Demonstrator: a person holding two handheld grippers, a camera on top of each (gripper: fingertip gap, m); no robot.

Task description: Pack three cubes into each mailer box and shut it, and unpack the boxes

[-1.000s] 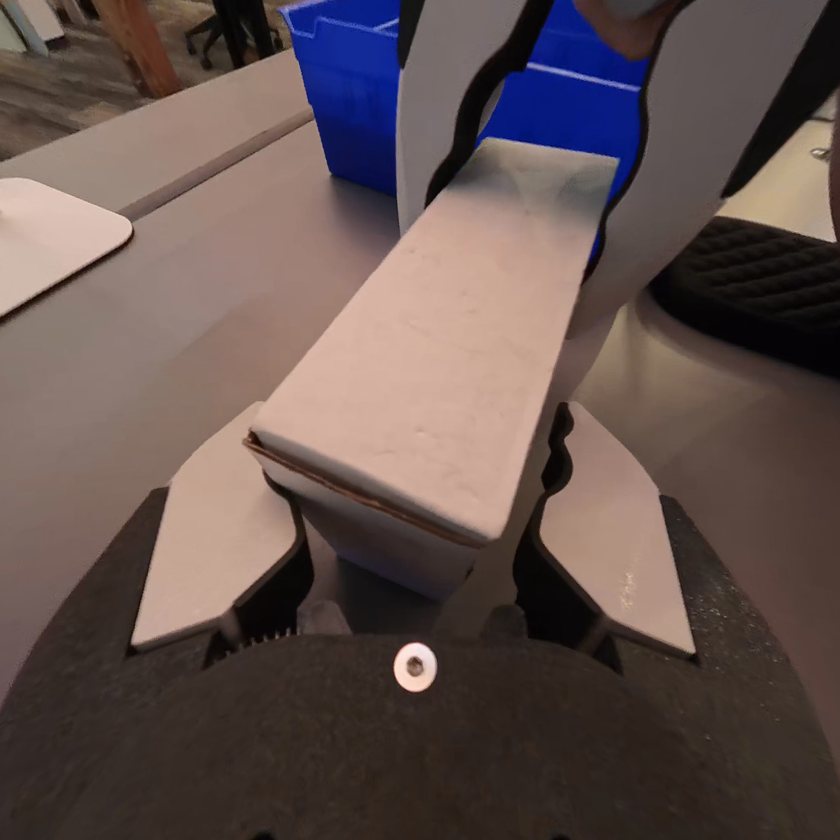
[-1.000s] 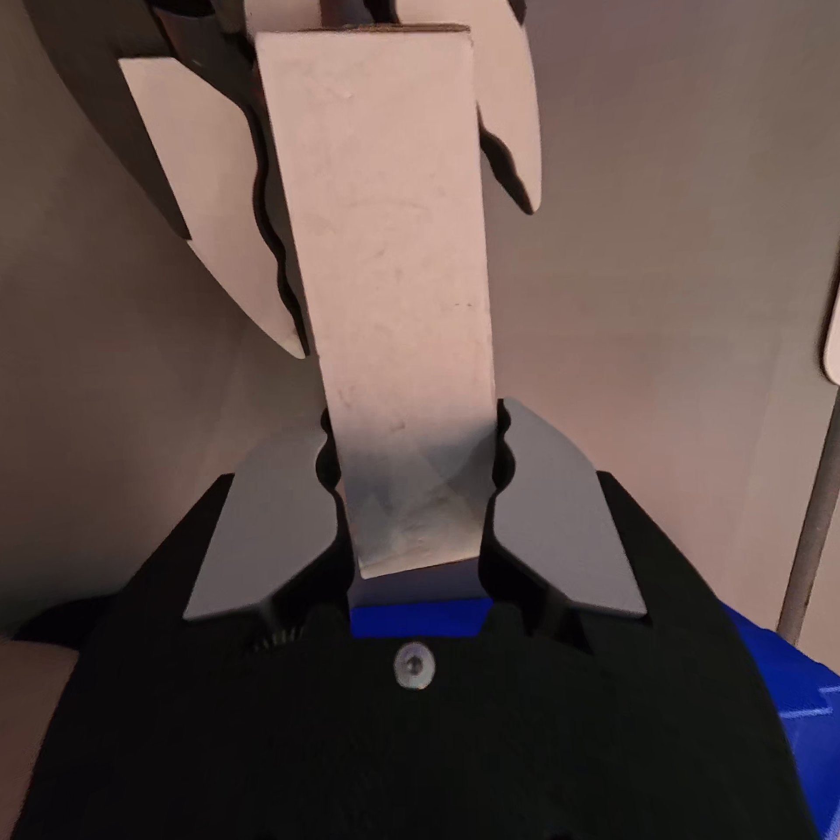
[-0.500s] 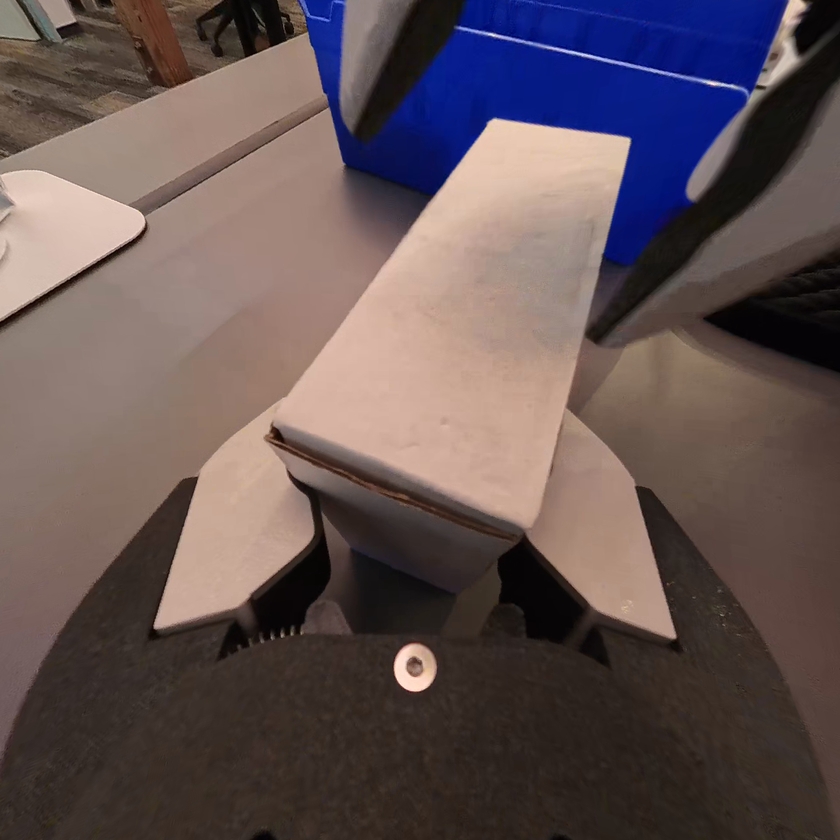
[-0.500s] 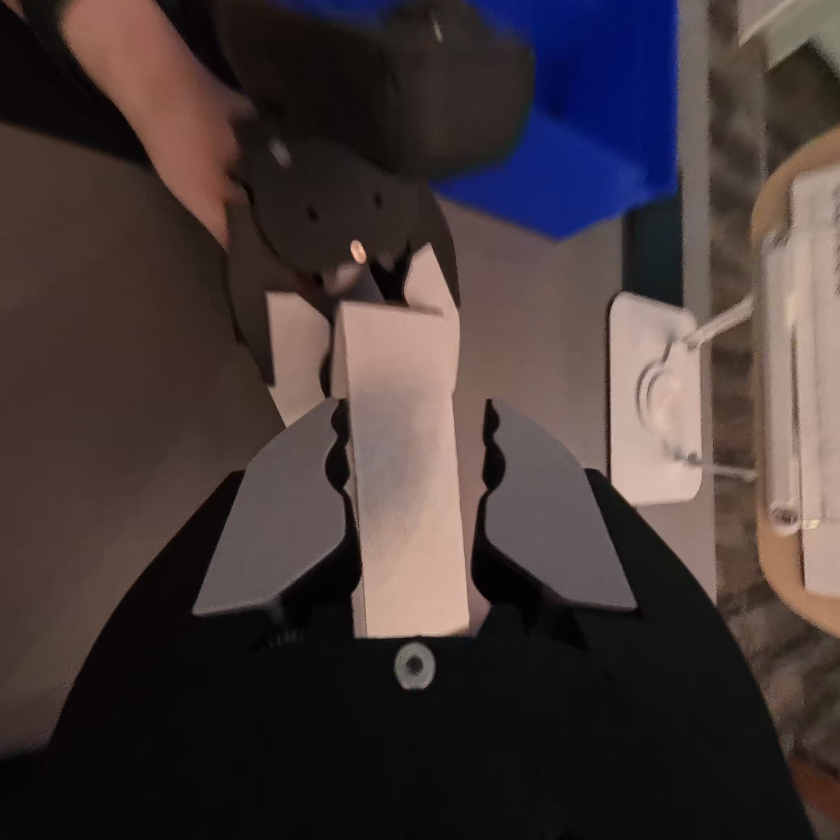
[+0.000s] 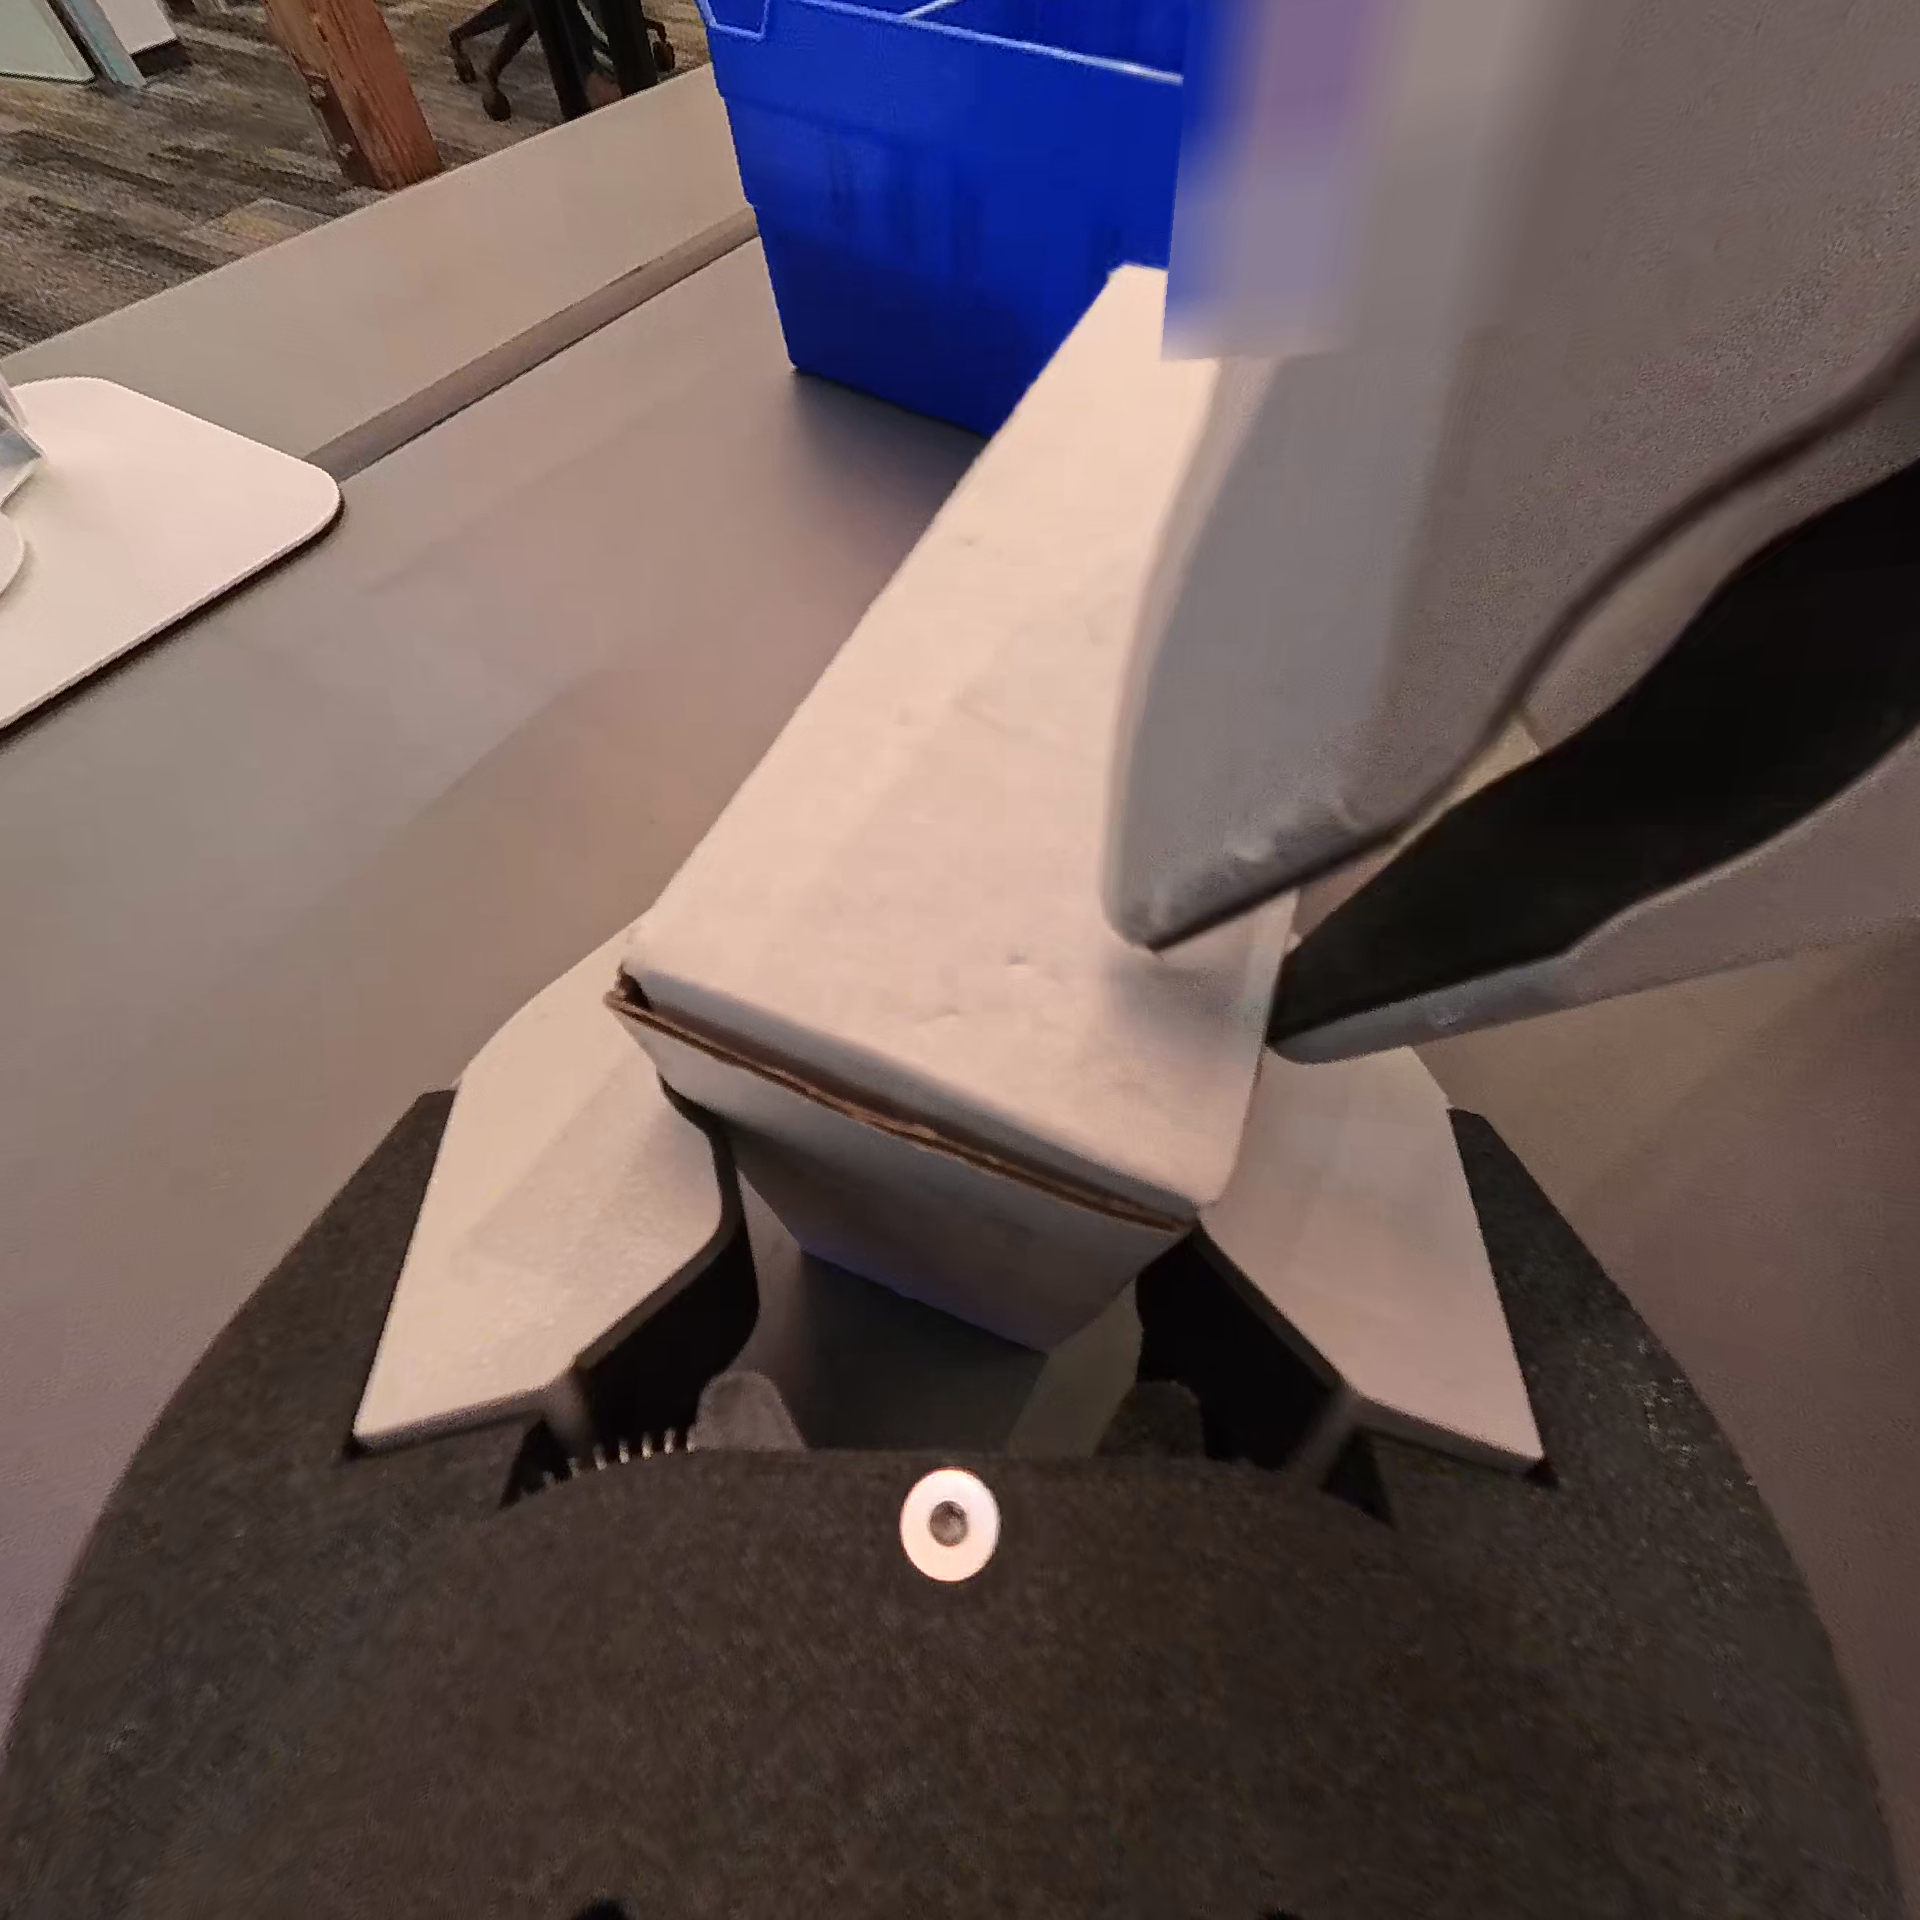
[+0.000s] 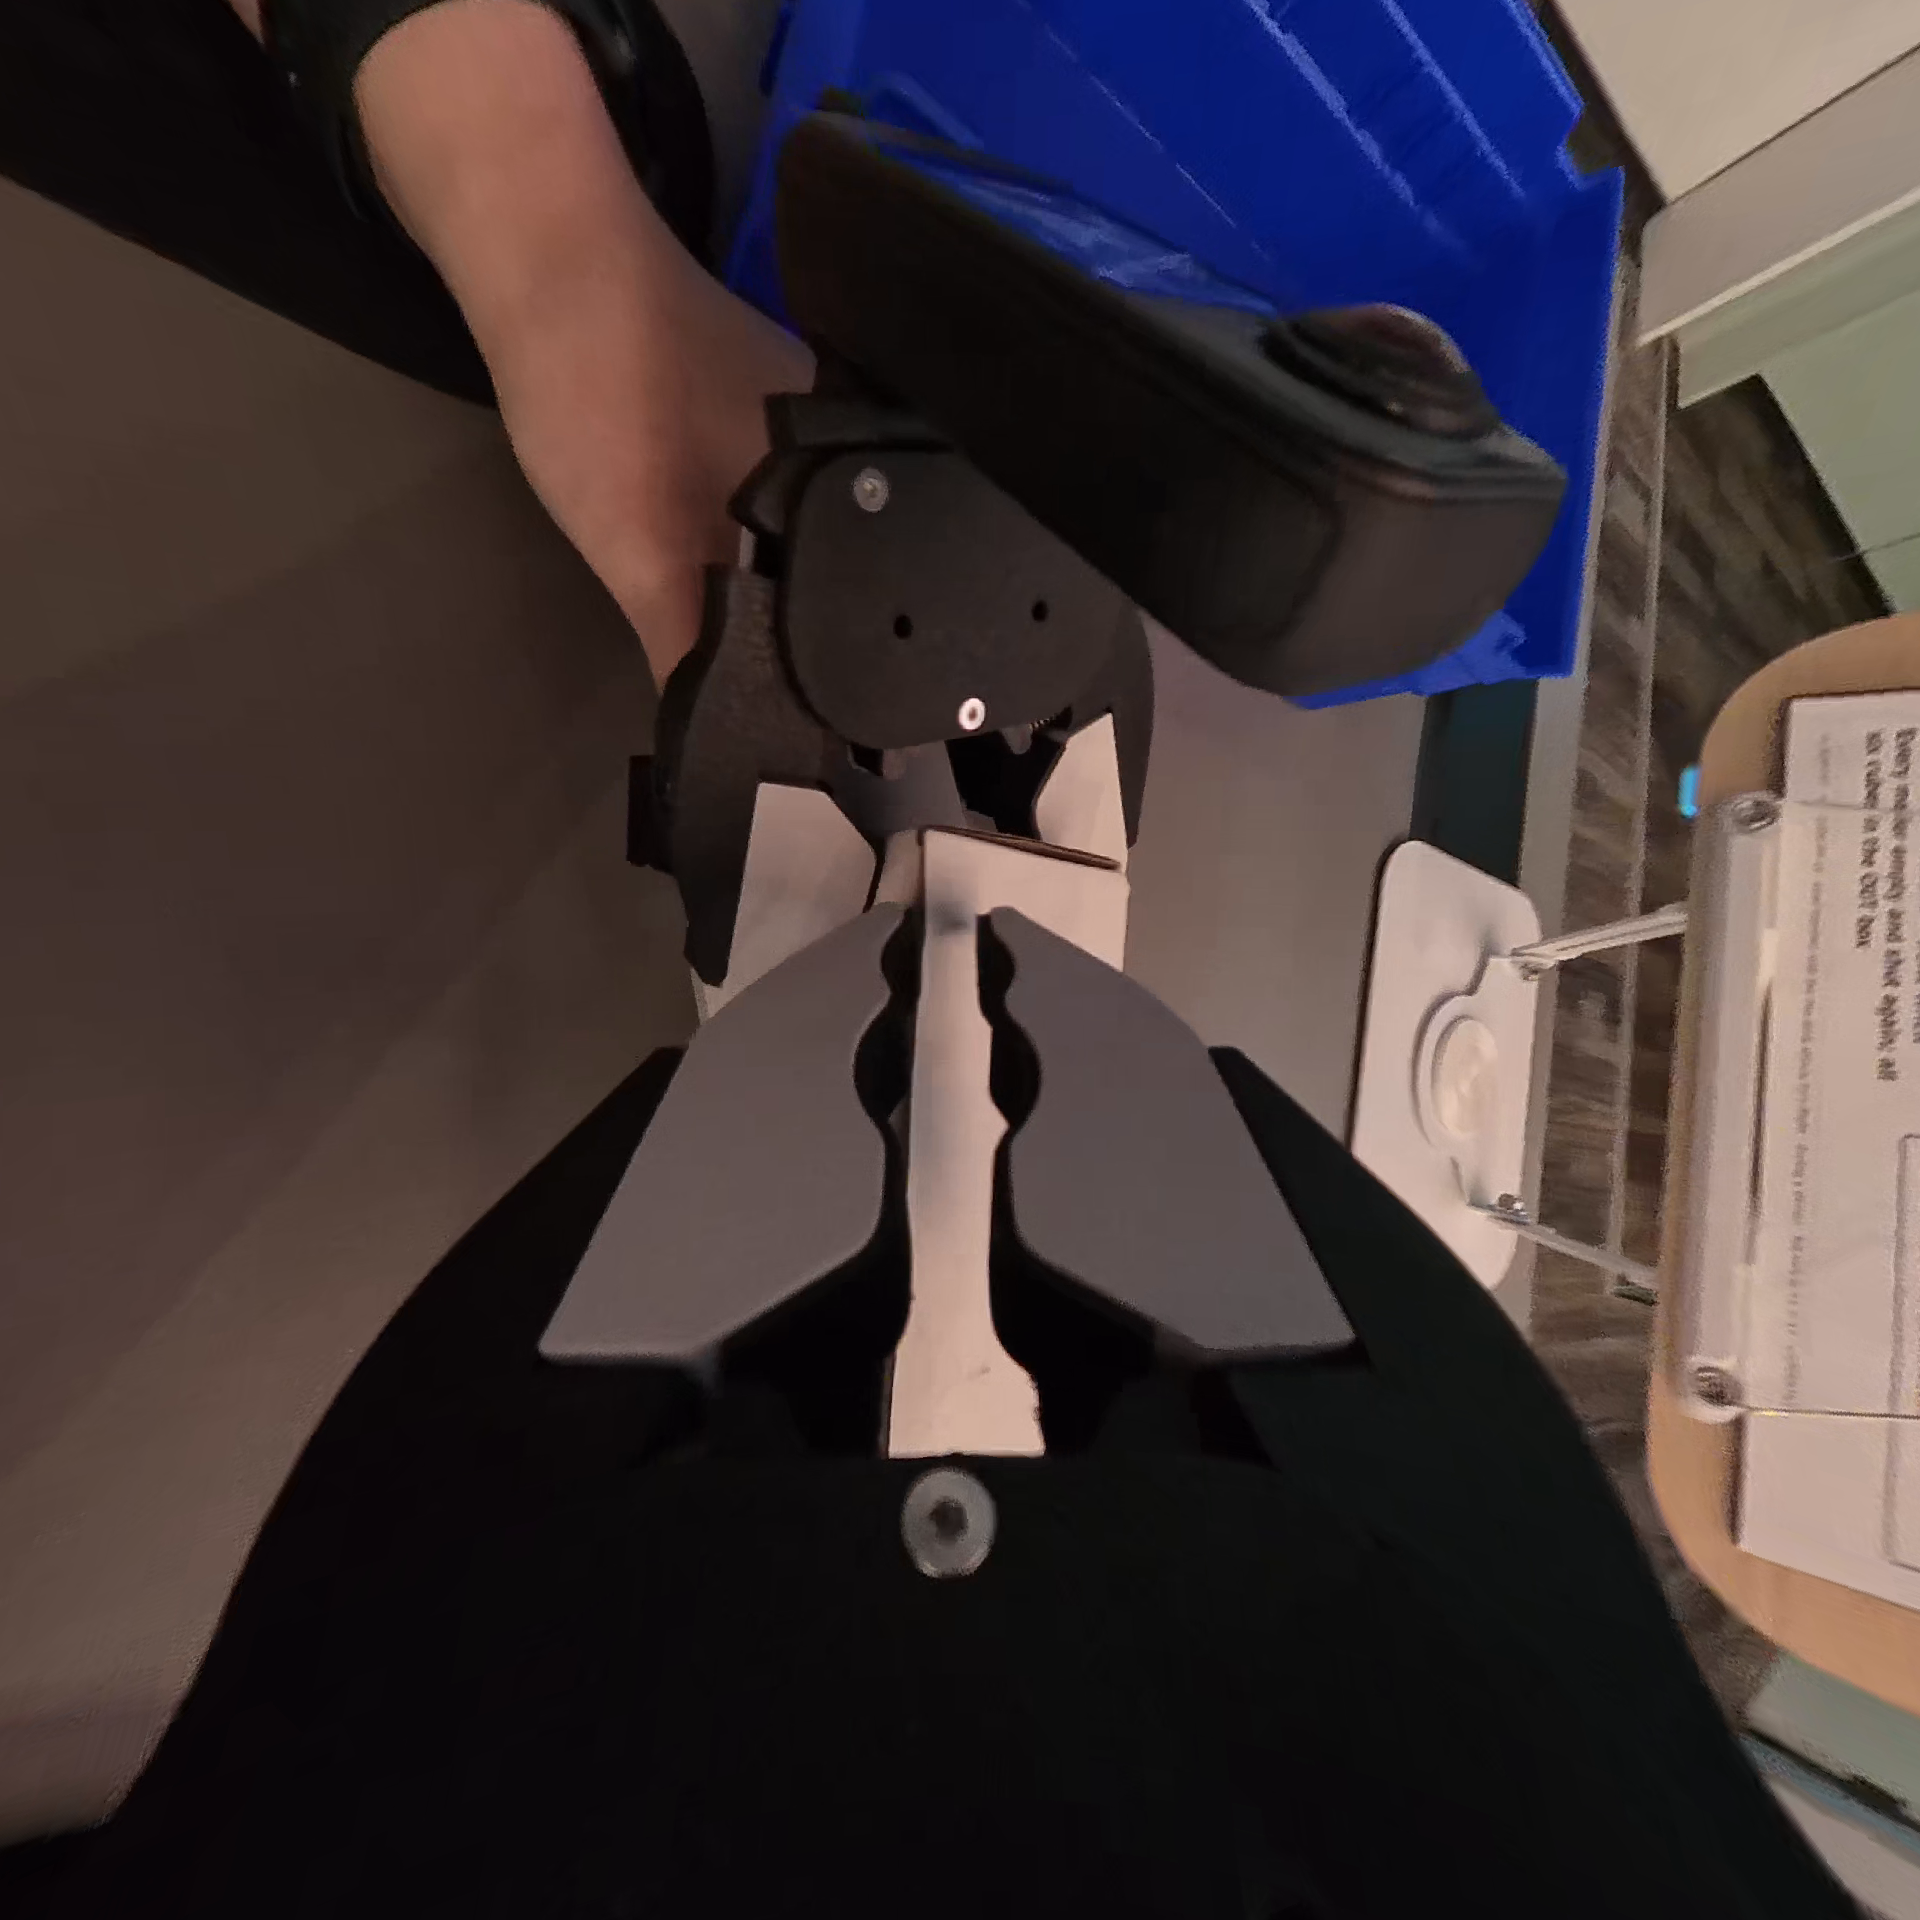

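A closed white mailer box [image 5: 935, 790] sits gripped at its near end between the fingers [image 5: 540, 1247] of the left gripper [image 5: 940, 1164], its length running away from the camera above the grey counter [image 5: 364, 727] toward a blue bin [image 5: 935, 208] standing at the far side. From the upper right, the right gripper [image 5: 1236, 966] reaches down over the box, one grey finger lying across the lid and the other at the box's right edge; in the left wrist view its upper part is blurred. In the right wrist view the right gripper [image 6: 951, 925] has its fingers [image 6: 769, 1143] drawn narrow around a slim white edge of the box [image 6: 951, 1195], their tips close on either side of it, though whether they actually pinch the cardboard cannot be told. Beyond, the left gripper [image 6: 997, 831] holds the box's far end, a person's hand [image 6: 623, 436] behind it and the bin [image 6: 1299, 156] farther back. A white stand base [image 5: 135, 540] rests on the counter at left; in the right wrist view it [image 6: 1444, 1060] lies beside a tan board carrying a printed sheet [image 6: 1829, 1091]
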